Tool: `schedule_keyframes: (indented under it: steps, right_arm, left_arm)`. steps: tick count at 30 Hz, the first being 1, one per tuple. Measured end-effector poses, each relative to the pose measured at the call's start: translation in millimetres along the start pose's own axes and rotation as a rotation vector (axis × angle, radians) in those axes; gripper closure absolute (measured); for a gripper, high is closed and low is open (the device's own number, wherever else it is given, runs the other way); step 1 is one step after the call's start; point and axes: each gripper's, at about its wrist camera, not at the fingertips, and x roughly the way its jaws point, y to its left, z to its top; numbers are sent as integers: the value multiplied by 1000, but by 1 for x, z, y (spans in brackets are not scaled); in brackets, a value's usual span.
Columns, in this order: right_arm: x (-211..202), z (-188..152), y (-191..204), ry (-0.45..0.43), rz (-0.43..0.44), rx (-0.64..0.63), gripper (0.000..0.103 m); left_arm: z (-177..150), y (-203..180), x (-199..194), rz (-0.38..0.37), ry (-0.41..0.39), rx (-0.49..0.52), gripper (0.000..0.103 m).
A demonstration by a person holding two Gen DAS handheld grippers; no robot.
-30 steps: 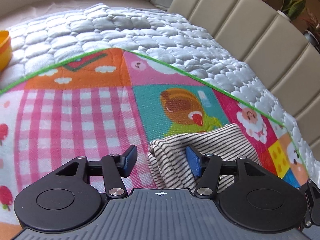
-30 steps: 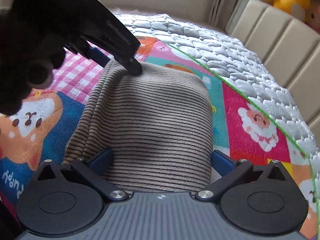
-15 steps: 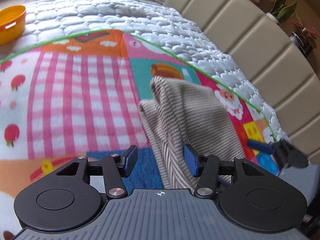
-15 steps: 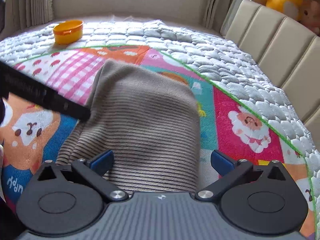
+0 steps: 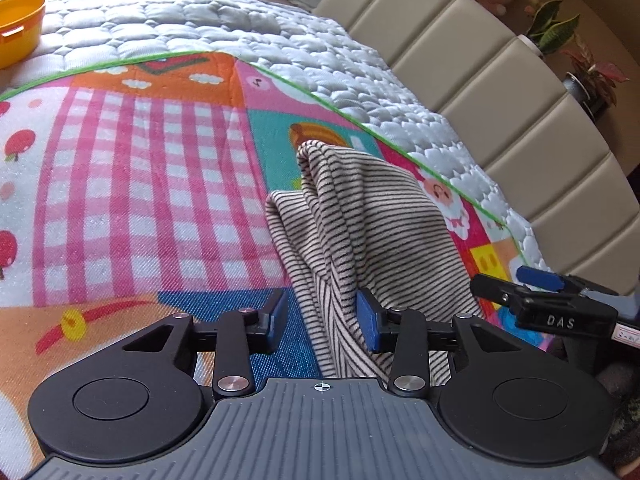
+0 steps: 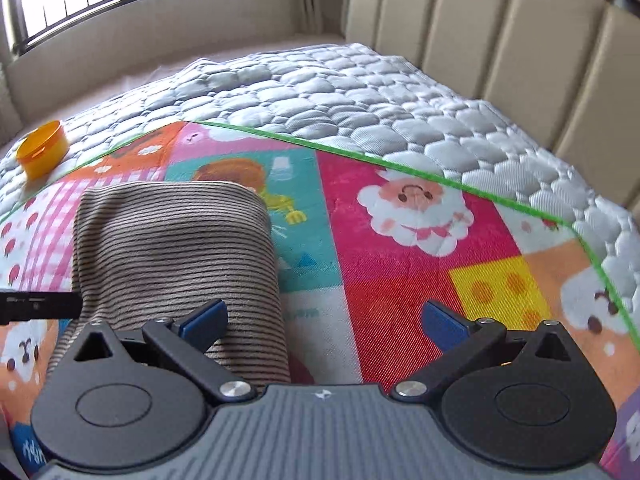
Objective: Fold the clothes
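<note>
A beige garment with thin dark stripes (image 5: 372,220) lies folded in a narrow stack on the colourful play mat (image 5: 132,184). It also shows in the right wrist view (image 6: 172,240). My left gripper (image 5: 322,318) is open, with the garment's near edge between its blue pads, touching the right pad. My right gripper (image 6: 324,320) is open wide and empty; its left finger rests over the garment's right edge. The right gripper also shows at the right of the left wrist view (image 5: 540,292).
The mat (image 6: 400,264) lies on a grey quilted cover (image 5: 240,28). An orange bowl (image 6: 42,154) sits at the far left (image 5: 18,26). A padded beige backrest (image 5: 500,92) runs along the right, with plush toys and plants behind it.
Both grippers have pulled back from the garment. The right gripper has swung to the right, so the garment now sits at its left. The garment stays folded on the mat.
</note>
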Motion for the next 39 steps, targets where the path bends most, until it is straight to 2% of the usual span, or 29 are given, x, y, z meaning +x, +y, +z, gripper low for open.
schedule_keyframes:
  steps: [2,4,5,6,8,10,12,14,17,19,21,23,25,31,34,37,39]
  right_arm:
    - [2,-1,1,-4,-26,2,0]
    - [3,-2,2,-3,-40,3,0]
    - [4,-2,2,1,-42,7,0]
    - [6,-2,2,5,-43,10,0]
    - [7,-3,2,5,-44,12,0]
    - [4,-3,4,-15,-49,8,0]
    - [1,-3,6,-39,-58,2,0]
    - [0,-3,8,-57,-67,-6,0]
    - [4,-3,11,-50,-71,-9,0]
    - [1,-4,13,-67,-59,-17,0]
    - [-9,-3,18,-89,15,-36,0]
    - [-23,-3,28,-95,140,-78,0]
    - [-33,-9,47,-107,196,-177,0]
    - [-16,-38,102,-65,112,-484,0]
    - [-5,-42,106,-32,53,-496,0]
    - [-2,-43,105,-19,45,-476,0]
    - [-2,-44,104,-12,44,-463,0]
  left_arm:
    - [1,2,-1,-53,-8,-13,65]
    - [5,4,-5,-180,-26,-60,66]
    - [7,3,-7,-206,-36,-59,66]
    - [9,-1,-7,-188,-43,-33,66]
    - [10,-8,-2,-76,-29,48,66]
    - [7,-8,7,-9,-5,99,64]
    - [8,-6,10,-16,-1,96,65]
    - [15,-4,6,-80,-25,49,67]
    - [21,-9,2,-158,-44,41,67]
    - [19,-12,5,-165,-32,67,67]
    - [15,-15,11,-143,-6,107,67]
    - [13,-12,18,-113,18,124,66]
    - [13,-9,23,-103,32,128,65]
    - [14,-7,23,-112,34,130,65]
    - [14,-6,25,-103,42,123,65]
    - [14,-5,25,-92,44,114,65]
    - [18,-4,18,-69,8,107,65]
